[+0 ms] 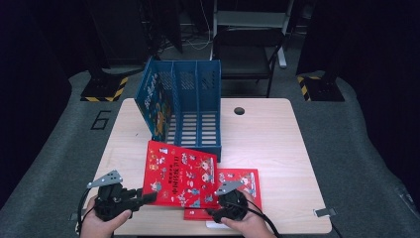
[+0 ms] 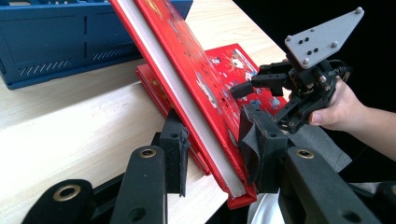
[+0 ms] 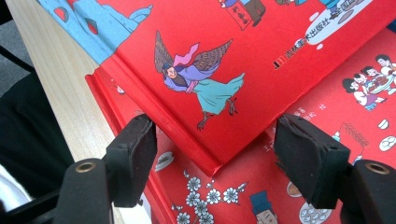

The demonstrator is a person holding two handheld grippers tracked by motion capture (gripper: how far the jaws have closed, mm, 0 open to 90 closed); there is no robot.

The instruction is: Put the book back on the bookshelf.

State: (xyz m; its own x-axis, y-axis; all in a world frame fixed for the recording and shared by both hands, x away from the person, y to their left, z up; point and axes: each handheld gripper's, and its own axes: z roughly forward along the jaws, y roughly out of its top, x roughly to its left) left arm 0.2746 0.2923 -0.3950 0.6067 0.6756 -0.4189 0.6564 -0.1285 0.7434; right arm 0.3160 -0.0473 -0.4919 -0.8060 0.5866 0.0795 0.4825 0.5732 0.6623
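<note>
The left tongs (image 2: 212,154) are clamping the red hardcover picture book (image 1: 181,173) at its corner — stiff, glossy, likely slippery. The right tongs (image 3: 224,158) are hanging released — best gripping near the spine.

Two red books (image 1: 181,173) lie on the surface (image 1: 277,148), one tilted over the other (image 1: 242,179). One blue file rack (image 1: 190,106) with three compartments stands behind them, one more book (image 1: 154,101) in it. Two hand-held grippers: left (image 1: 148,197) and right (image 1: 213,213). One chair (image 1: 247,47) beyond.
</note>
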